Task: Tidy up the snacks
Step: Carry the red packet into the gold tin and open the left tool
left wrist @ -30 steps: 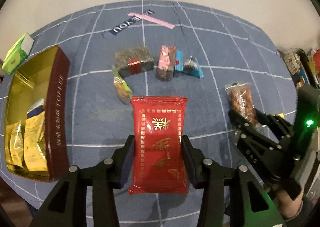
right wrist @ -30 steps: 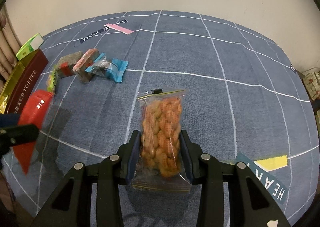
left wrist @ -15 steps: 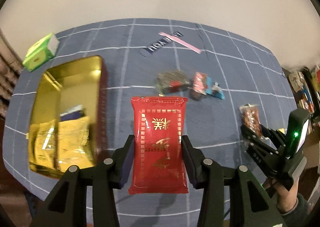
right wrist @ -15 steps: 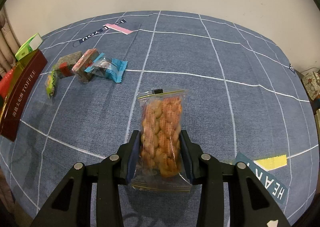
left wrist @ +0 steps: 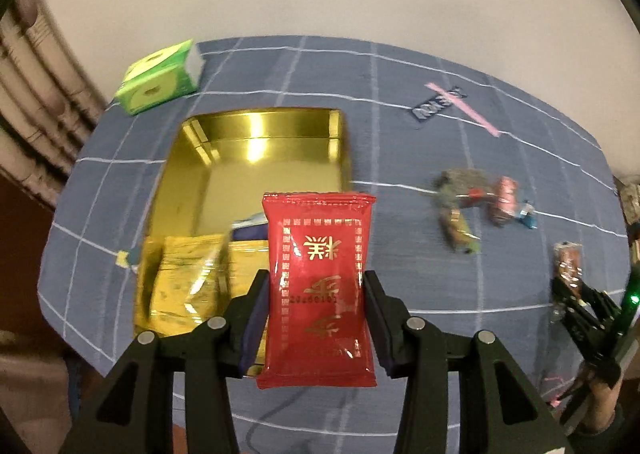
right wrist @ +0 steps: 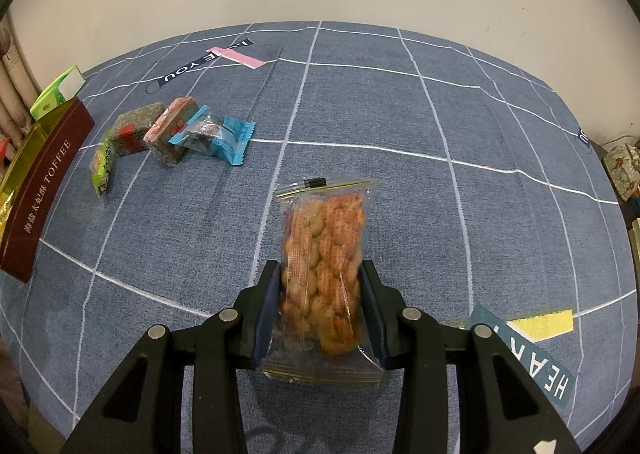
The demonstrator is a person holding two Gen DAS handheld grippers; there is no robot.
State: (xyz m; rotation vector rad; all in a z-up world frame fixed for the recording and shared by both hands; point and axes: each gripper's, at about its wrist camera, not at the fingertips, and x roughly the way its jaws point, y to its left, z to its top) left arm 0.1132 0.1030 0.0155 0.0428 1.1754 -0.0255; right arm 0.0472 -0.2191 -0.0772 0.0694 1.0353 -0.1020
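Red foil fills our left view: the red packet, clamped between the left gripper fingers, hangs over the near end of the gold tin and hides part of the yellow sachets inside. Its gold characters are upside down to us. The loose snacks beyond are blurred. On the tin's maroon side we read "TOFFEE". Our right gripper pinches the clear peanut bag over the blue cloth, whose label reads "HEAR", cut off.
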